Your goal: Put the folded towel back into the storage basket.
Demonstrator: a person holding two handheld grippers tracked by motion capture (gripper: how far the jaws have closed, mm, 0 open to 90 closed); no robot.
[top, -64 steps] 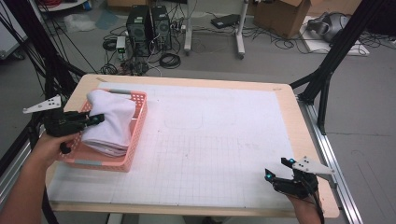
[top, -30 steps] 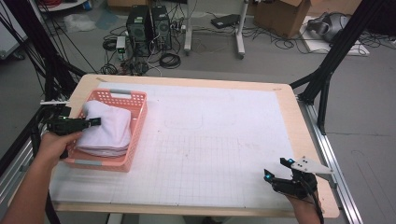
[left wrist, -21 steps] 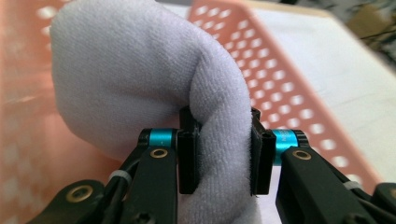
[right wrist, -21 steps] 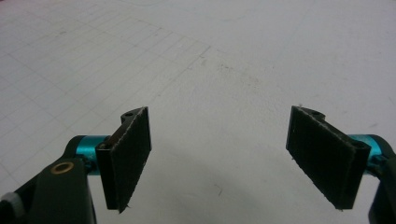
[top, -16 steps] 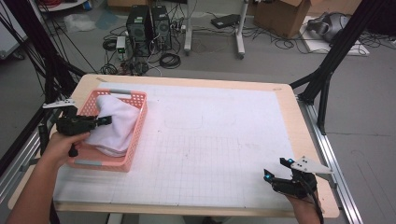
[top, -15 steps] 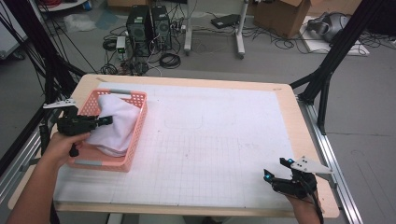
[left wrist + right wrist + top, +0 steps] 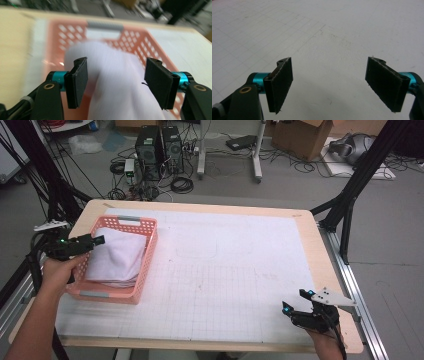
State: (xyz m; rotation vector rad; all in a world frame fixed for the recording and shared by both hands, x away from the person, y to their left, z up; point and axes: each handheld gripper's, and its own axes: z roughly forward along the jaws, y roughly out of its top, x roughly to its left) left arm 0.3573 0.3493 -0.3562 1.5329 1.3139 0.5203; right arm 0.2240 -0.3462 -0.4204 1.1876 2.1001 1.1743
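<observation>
Although it is lying as a rounded, loosely folded heap, the white cloth (image 7: 116, 260) is being catalogued as one soft item, lodged inside the pink basket (image 7: 146, 265) and filling most of its floor.

Item: white cloth. Handling is being judged as light, limp and compressible; it is likely to sag and unfold where it is lifted from a single edge. It is not being judged fragile, nor slippery.

Hold point: a bunched fold on the upper hump, towards the basket's near wall, is being judged the best place, so that several layers are being pinched together.

Left tongs (image 7: 115, 83): these are being held just above the basket's left rim, and their jaws have just been opening; the cloth is lying between the pads (image 7: 79, 80) but is not being pressed, so it is released.

Right tongs (image 7: 329, 86): these are being held well apart from the basket, over the bare gridded mat (image 7: 235, 270) near the desk's (image 7: 305, 220) far corner on the person's side; the jaws are spread wide with nothing between them.
</observation>
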